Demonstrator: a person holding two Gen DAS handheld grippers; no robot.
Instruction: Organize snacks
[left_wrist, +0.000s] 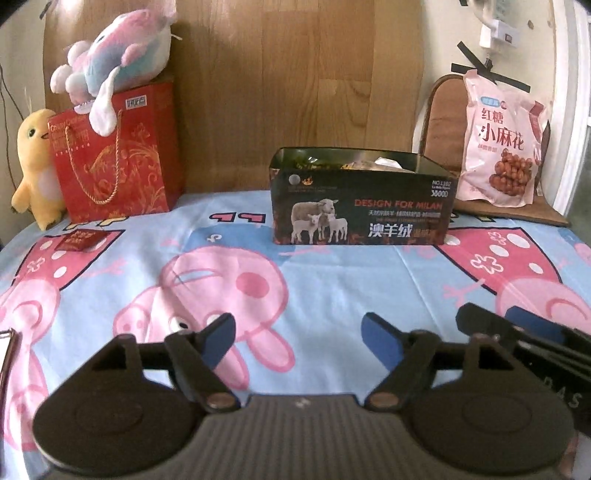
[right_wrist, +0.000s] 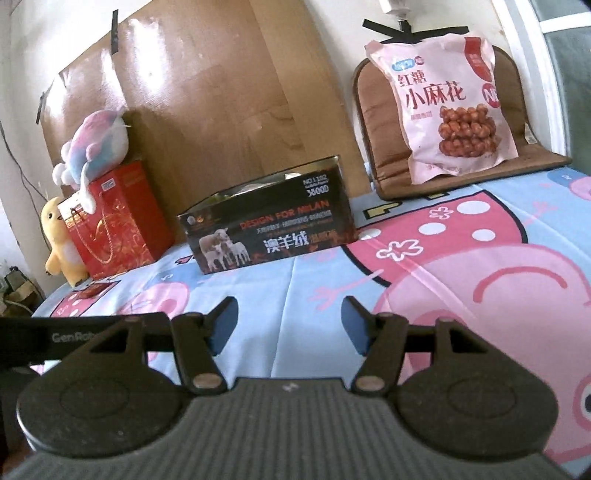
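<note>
A dark open box (left_wrist: 364, 206) printed with sheep stands on the cartoon-pig cloth and holds several snack packets; it also shows in the right wrist view (right_wrist: 273, 229). A pink snack bag (left_wrist: 500, 144) leans upright on a brown chair cushion at the far right, also in the right wrist view (right_wrist: 448, 99). A small red packet (left_wrist: 79, 240) lies on the cloth at the left. My left gripper (left_wrist: 299, 334) is open and empty, low over the cloth in front of the box. My right gripper (right_wrist: 288, 323) is open and empty beside it, and its black body (left_wrist: 524, 339) shows at the left view's right edge.
A red gift bag (left_wrist: 118, 155) stands at the back left with a pastel plush (left_wrist: 118, 48) on top and a yellow chick plush (left_wrist: 35, 162) beside it. A wood-pattern board (left_wrist: 295, 74) lines the wall. The brown chair cushion (right_wrist: 517, 162) sits at the back right.
</note>
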